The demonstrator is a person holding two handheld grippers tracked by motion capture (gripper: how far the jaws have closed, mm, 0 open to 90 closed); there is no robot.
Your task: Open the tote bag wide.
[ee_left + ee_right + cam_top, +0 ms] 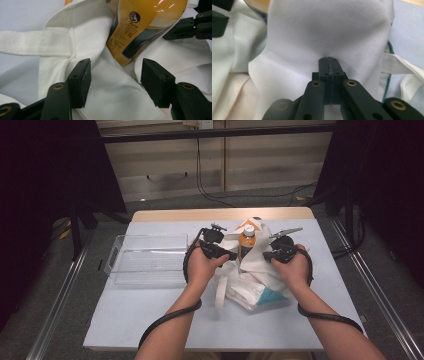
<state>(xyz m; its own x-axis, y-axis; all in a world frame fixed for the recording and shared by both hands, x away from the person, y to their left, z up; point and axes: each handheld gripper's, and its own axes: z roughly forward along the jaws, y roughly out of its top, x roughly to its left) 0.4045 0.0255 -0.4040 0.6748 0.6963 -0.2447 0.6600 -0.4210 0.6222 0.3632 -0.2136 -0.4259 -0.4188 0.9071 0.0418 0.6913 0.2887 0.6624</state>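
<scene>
A white cloth tote bag (248, 281) lies crumpled at the table's middle, and an orange drink bottle (246, 243) with a white cap stands upright in its mouth. My left gripper (230, 254) is at the bag's left edge. In the left gripper view it (116, 68) stands open over the white cloth (82, 30), with the bottle (142, 22) just beyond its jaws. My right gripper (266, 255) is at the bag's right edge. In the right gripper view it (329, 60) is shut on a fold of the bag's cloth (324, 30).
A clear plastic bin (120, 254) stands empty left of the bag on the pale blue table cover (150, 320). The bag's handle straps (219, 292) trail toward me. A teal patch (272, 295) shows at the bag's near right corner.
</scene>
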